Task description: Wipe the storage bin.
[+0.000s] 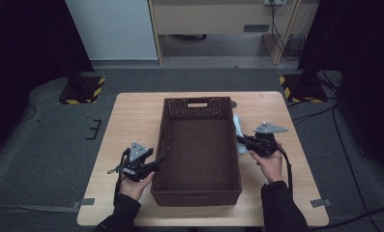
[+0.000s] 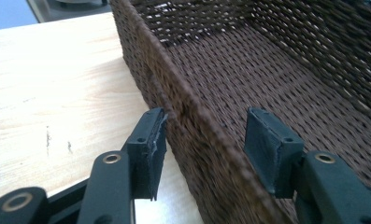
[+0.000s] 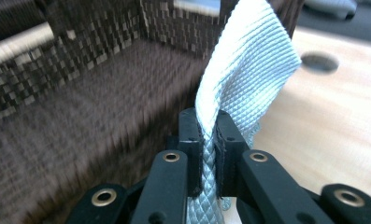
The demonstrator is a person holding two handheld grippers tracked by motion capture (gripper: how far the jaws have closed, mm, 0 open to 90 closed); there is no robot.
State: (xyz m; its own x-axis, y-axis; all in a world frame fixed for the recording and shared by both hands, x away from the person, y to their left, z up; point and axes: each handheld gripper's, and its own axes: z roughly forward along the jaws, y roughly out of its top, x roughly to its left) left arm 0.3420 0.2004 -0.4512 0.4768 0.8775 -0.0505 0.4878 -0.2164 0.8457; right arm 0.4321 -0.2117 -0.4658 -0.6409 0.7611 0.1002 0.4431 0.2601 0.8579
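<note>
Right gripper (image 3: 207,154) pinches pale, waffle-textured cloth (image 3: 248,70).

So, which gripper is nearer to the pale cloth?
Right. The right gripper is shut on the pale cloth by the basket's right wall; the left gripper straddles the left wall, jaws open.

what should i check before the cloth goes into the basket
1. Right gripper shut on the pale cloth: ok.
2. Cloth over the basket: not ok, it hangs at the right wall, outside.
3. Basket floor free: ok.
4. Left gripper holding the basket: not ok, jaws straddle the left wall with a gap on the inner side.
5. Cloth clear of the rim: cannot tell.
</note>
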